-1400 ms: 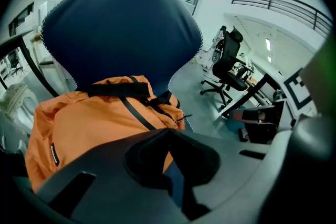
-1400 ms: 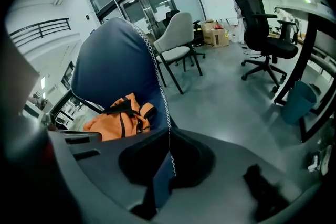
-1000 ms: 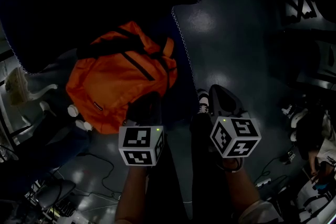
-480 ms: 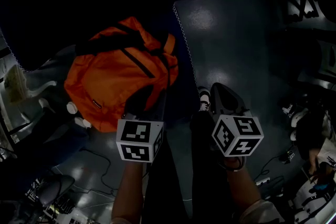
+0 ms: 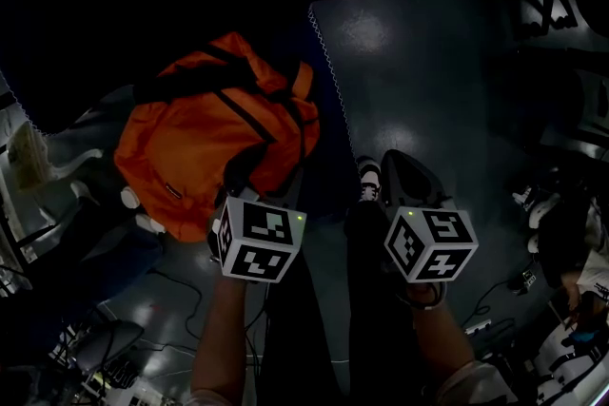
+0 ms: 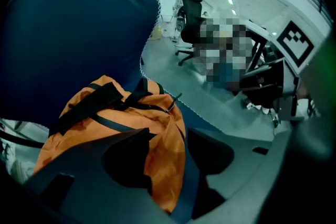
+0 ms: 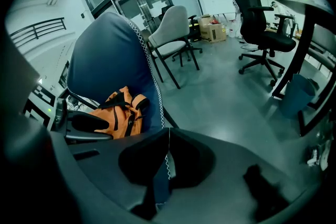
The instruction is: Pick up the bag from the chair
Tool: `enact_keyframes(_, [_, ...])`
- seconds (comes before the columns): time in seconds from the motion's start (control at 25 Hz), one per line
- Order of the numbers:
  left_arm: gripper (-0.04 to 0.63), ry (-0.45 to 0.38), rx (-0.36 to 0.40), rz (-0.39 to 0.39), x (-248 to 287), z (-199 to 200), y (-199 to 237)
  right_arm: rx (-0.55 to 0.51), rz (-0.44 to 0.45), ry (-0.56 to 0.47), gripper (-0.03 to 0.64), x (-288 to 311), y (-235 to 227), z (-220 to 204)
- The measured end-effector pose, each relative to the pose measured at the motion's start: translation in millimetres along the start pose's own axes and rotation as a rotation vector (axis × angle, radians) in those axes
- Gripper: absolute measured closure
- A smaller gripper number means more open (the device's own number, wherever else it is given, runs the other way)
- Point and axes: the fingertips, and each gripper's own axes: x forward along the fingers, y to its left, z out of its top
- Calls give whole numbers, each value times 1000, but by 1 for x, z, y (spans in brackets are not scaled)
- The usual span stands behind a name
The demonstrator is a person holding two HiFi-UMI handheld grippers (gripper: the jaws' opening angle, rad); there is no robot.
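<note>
The left tongs (image 6: 169, 136) have just been opening, with the bag (image 5: 190, 147) between them. The right tongs (image 7: 168, 131) are closed.

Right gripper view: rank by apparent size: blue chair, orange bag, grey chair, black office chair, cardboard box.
1. blue chair
2. black office chair
3. grey chair and orange bag: these look about alike. The bag is nearer and partly hidden, so they are left unranked.
4. cardboard box

One orange bag (image 5: 190, 143), one blue chair (image 7: 105, 55), one grey chair (image 7: 173, 26), two grippers: left gripper (image 6: 169, 134), right gripper (image 7: 168, 131).
</note>
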Motion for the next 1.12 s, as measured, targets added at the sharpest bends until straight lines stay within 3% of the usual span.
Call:
enact_keyframes(0.16, [347,50,35,-4,14,-4,0,8,0,9,584,4,-3,-4])
enact_keyframes(0.48, [321,113,-10,-9,39,-13,2,30,-7,32,584,10,-13,-8])
enact_keyframes(0.84, [301,150,-158,-41,61,-18,8,47,-19,50,584,17,-23,-10])
enact_keyframes(1.12, [306,137,-199,-16,63,-20,10,51,-22,57,584,22,-27,-8])
